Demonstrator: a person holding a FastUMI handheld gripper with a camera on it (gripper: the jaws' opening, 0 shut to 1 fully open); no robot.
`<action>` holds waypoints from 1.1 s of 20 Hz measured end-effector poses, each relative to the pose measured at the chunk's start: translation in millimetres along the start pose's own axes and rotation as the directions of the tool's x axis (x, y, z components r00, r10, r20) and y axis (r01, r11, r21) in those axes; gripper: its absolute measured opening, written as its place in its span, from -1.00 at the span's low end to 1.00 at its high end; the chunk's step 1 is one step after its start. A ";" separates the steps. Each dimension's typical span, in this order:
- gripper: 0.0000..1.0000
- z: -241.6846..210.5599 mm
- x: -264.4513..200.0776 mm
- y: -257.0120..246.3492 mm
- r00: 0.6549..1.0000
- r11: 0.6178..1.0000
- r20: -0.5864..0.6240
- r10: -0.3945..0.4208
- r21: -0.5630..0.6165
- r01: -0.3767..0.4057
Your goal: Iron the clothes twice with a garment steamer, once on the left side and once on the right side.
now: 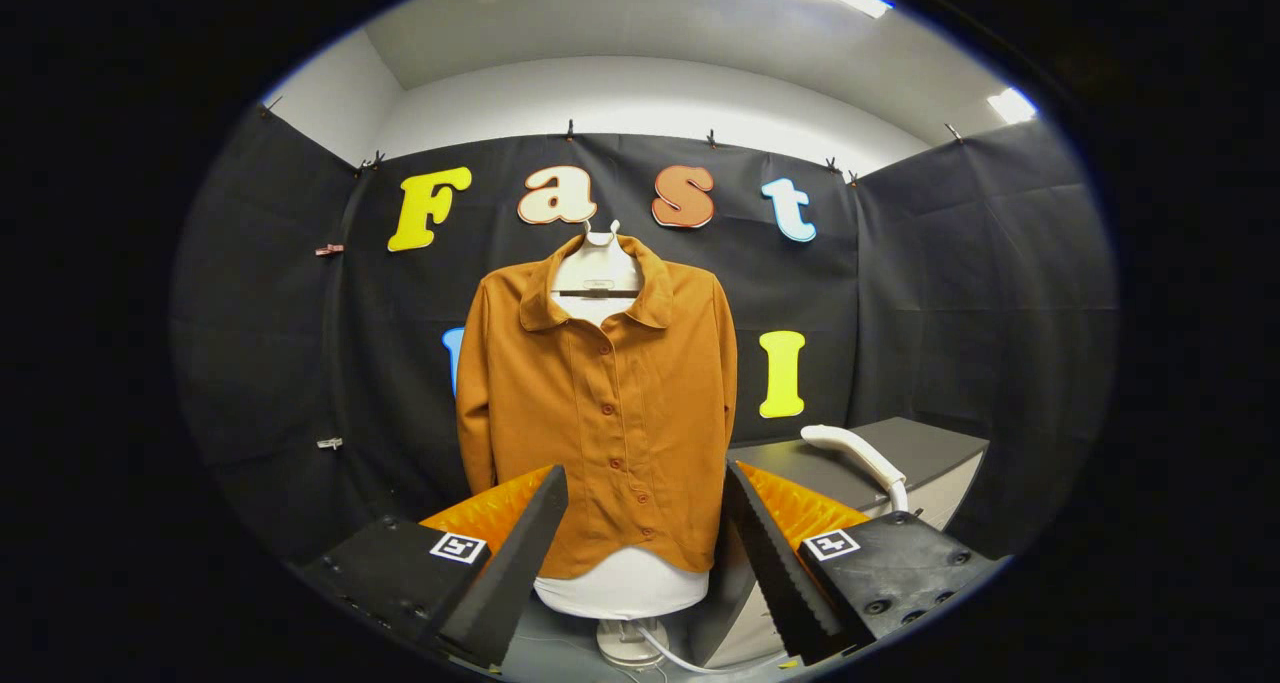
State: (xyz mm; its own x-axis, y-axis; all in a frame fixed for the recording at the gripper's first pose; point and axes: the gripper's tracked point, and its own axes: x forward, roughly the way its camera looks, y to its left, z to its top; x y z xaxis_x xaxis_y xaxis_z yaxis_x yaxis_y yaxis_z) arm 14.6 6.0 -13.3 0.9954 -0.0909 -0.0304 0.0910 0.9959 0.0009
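The gripper (pixel 640 553) is held wide open and empty, with the shirt (pixel 600 413) hung on a mannequin beyond the fingers and the garment steamer (pixel 855 453) lying on the grey table (pixel 940 448) to the right. If the steamer's rounded handle is gripped off-centre, it may be dropped or its cord (pixel 670 655) snagged. Open room is available between shirt and table edge.

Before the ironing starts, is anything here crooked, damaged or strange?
Nothing stands out. The orange shirt hangs straight and buttoned on the white mannequin, beyond the fingers. The garment steamer lies on the dark table to the shirt's side, untouched. The gripper is open and holds nothing.
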 end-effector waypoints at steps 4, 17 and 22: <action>0.98 -9.0 1.1 -13.8 0.998 0.998 -0.022 -0.059 -0.001 0.059; 0.98 -7.2 92.3 -127.3 0.990 0.991 -0.039 -0.136 -0.006 0.136; 0.98 -3.6 143.5 -203.6 0.985 0.986 -0.057 -0.165 0.015 0.167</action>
State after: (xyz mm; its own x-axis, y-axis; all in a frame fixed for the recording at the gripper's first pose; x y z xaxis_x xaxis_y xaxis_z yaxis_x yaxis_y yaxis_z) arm 138.9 -209.9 -21.4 0.9632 -0.2541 -0.0871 0.2559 0.9666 0.0105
